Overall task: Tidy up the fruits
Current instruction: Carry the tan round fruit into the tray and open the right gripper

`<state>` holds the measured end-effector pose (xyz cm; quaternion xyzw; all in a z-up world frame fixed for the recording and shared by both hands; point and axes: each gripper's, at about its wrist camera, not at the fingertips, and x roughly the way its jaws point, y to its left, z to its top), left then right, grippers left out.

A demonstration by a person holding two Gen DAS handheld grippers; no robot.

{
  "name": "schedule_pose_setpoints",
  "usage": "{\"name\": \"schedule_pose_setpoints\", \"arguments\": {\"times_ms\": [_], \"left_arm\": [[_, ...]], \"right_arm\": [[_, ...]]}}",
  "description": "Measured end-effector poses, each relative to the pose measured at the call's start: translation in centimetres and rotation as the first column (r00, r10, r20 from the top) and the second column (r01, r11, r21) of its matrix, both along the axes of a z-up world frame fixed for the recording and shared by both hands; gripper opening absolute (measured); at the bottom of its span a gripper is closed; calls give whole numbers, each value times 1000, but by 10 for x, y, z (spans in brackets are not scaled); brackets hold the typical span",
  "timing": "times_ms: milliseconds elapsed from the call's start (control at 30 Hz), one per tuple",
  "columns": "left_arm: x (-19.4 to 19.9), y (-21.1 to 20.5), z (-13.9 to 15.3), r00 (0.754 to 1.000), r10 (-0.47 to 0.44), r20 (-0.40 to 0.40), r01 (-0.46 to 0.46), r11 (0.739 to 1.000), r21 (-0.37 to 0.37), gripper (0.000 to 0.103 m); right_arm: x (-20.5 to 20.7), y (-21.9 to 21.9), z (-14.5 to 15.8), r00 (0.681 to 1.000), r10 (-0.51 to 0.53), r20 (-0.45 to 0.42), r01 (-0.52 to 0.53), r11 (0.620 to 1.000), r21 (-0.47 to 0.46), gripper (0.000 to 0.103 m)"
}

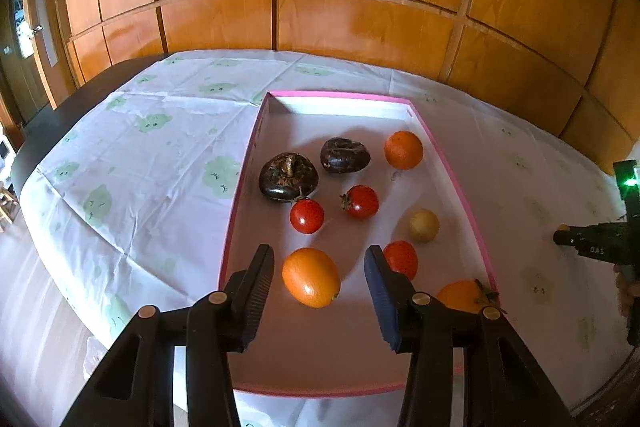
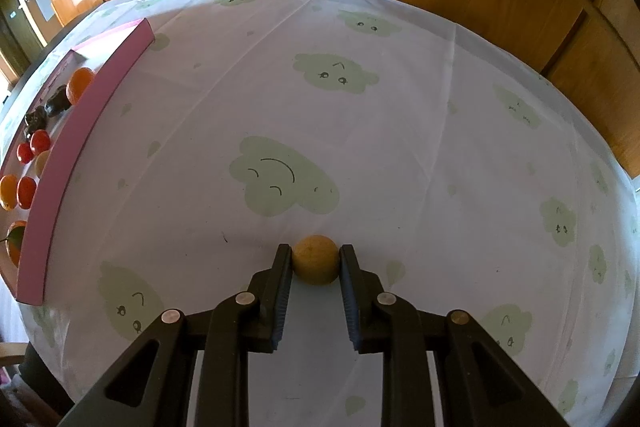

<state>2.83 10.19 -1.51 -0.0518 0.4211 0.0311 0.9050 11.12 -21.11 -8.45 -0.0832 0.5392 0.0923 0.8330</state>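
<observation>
The right tool is clamped on a small round tan fruit, dull and finely speckled, its two black fingers pressing its left and right sides; the fruit sits low over the cloud-printed cloth that covers the surface, and whether it touches the cloth cannot be told. It lies well to the right of the pink-rimmed tray, outside it. The left tool hangs over the near end of that tray with its fingers spread apart and nothing between them but the view of an oval orange fruit lying on the white tray floor below. Inside the tray, toward the far end, are two dark, wrinkled, glossy fruits side by side, with a round orange to their right. In the middle lie two red tomatoes, one showing its green calyx, and a pale yellowish round fruit near the right wall. Closer in, a third red tomato is partly hidden behind the left tool's right finger, and an orange fruit with a leafy stem rests against the right rim.
</observation>
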Motion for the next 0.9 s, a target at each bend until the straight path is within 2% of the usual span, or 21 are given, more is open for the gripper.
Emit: {"name": "schedule_pose_setpoints", "arguments": {"times_ms": [267, 767, 900], "left_arm": [[-8, 11, 6, 999, 9, 37, -9, 1000, 2, 49], [-9, 15, 6, 999, 8, 50, -7, 1000, -10, 51], [-10, 14, 7, 999, 7, 53, -6, 1000, -13, 54]], "right_arm": [[-5, 1, 1, 1000, -7, 17, 7, 1000, -8, 24], [-5, 1, 2, 1000, -14, 16, 15, 999, -33, 24], [-4, 2, 2, 1000, -25, 15, 26, 999, -46, 23]]}}
